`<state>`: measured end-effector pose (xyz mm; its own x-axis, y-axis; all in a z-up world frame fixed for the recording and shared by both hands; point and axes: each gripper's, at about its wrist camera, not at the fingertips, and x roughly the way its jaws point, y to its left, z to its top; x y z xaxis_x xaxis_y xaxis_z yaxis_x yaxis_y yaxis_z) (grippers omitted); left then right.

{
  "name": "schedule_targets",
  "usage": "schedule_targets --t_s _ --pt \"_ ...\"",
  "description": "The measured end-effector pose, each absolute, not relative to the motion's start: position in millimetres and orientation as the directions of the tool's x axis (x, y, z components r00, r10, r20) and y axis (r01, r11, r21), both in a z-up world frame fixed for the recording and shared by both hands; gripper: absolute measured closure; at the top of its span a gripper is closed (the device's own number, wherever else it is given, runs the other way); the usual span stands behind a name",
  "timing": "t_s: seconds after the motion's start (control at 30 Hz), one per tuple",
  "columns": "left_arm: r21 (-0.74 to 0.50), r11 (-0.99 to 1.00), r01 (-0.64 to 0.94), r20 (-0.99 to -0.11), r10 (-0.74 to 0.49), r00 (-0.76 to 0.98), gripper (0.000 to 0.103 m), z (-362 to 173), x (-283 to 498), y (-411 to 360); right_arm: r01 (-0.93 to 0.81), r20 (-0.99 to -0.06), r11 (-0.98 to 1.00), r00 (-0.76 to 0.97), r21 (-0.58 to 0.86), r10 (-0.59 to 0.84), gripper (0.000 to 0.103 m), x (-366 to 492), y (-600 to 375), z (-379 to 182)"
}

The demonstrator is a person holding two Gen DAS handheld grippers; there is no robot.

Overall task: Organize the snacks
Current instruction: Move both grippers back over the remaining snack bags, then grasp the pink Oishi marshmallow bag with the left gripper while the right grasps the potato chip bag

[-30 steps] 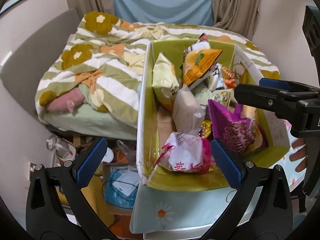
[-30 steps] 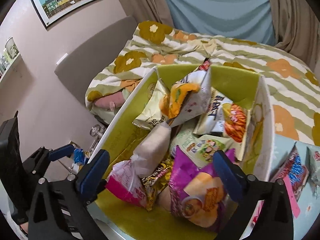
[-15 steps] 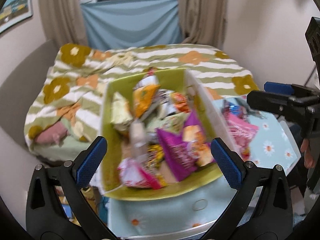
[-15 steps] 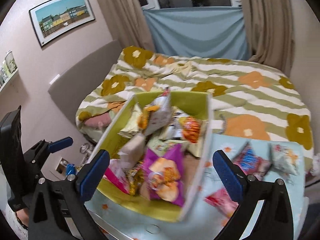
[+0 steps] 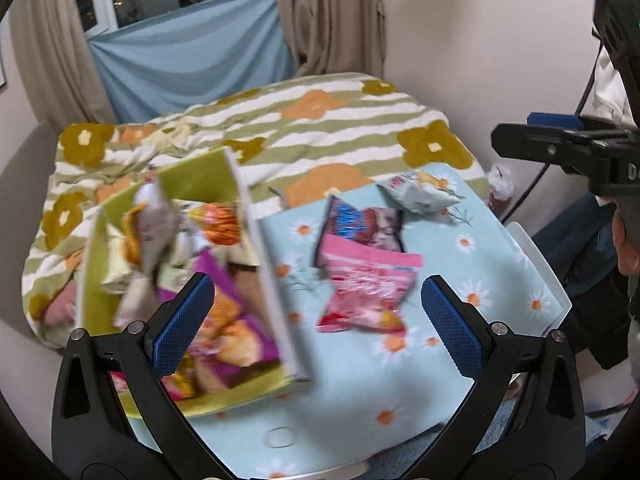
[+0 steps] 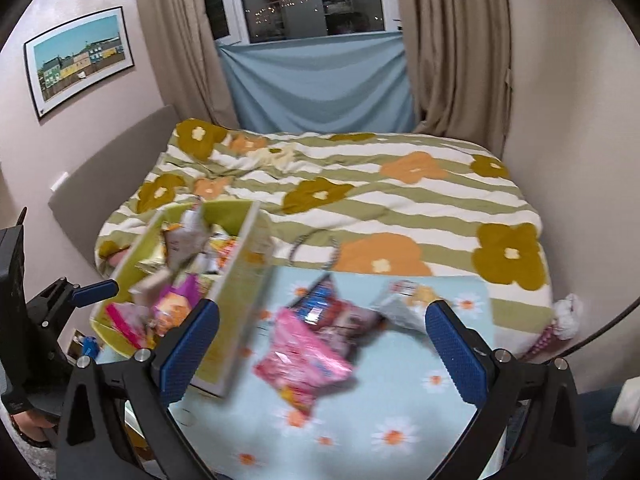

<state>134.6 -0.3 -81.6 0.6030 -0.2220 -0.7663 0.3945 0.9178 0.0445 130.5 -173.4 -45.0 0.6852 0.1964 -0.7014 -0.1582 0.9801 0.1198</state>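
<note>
A green box (image 5: 256,240) (image 6: 236,276) full of snack bags stands on the left of a small table with a light-blue daisy cloth (image 5: 460,280) (image 6: 400,412). Three snack bags lie loose on the cloth: a pink one (image 5: 366,284) (image 6: 302,354), a dark red and blue one (image 5: 362,220) (image 6: 340,312) and a white one (image 5: 420,196) (image 6: 404,308). My left gripper (image 5: 318,322) is open and empty, above the table's near side. My right gripper (image 6: 324,346) is open and empty, above the loose bags; it also shows in the left wrist view (image 5: 560,144).
A bed with a green-striped flowered duvet (image 6: 360,188) lies right behind the table. Curtains and a blue cloth (image 6: 320,80) cover the window beyond. A framed picture (image 6: 80,60) hangs on the left wall. Walls close in on both sides.
Both grippers have pulled back and swung right, away from the box. The loose bags on the cloth have come into view. Both stay open.
</note>
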Motion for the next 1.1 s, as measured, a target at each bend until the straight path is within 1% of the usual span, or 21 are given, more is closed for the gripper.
schedule_targets --t_s 0.17,0.3,0.43,0.67,0.77,1.0,1.1 --pt "0.075 0.927 0.367 -0.763 -0.184 0.619 0.000 -97 137 -40 -0.193 -0.737 0.979 0.653 0.062 0.175 0.000 147 -220 -66" --pt "0.085 0.942 0.326 -0.810 -0.126 0.573 0.000 -131 148 -62 -0.275 -0.752 0.961 0.631 0.012 0.189 0.000 163 -239 -87" --pt "0.087 0.954 0.286 -0.832 -0.088 0.547 0.000 -164 157 -71 -0.348 -0.769 0.936 0.610 -0.041 0.193 0.000 184 -251 -115" --pt "0.154 0.957 0.247 -0.843 -0.004 0.538 0.000 -215 167 -76 -0.480 -0.809 0.877 0.523 -0.021 0.267 0.000 227 -256 -174" --pt "0.172 0.954 0.246 -0.845 0.015 0.535 0.000 -230 169 -77 -0.518 -0.823 0.855 0.477 0.018 0.307 0.000 241 -254 -198" --pt "0.167 0.953 0.254 -0.853 0.011 0.521 0.000 -248 181 -79 -0.584 -0.841 0.811 0.428 0.023 0.332 0.000 256 -245 -224" --pt "0.141 0.959 0.247 -0.856 -0.007 0.518 0.000 -252 183 -76 -0.607 -0.848 0.795 0.414 0.014 0.331 0.000 262 -242 -230"
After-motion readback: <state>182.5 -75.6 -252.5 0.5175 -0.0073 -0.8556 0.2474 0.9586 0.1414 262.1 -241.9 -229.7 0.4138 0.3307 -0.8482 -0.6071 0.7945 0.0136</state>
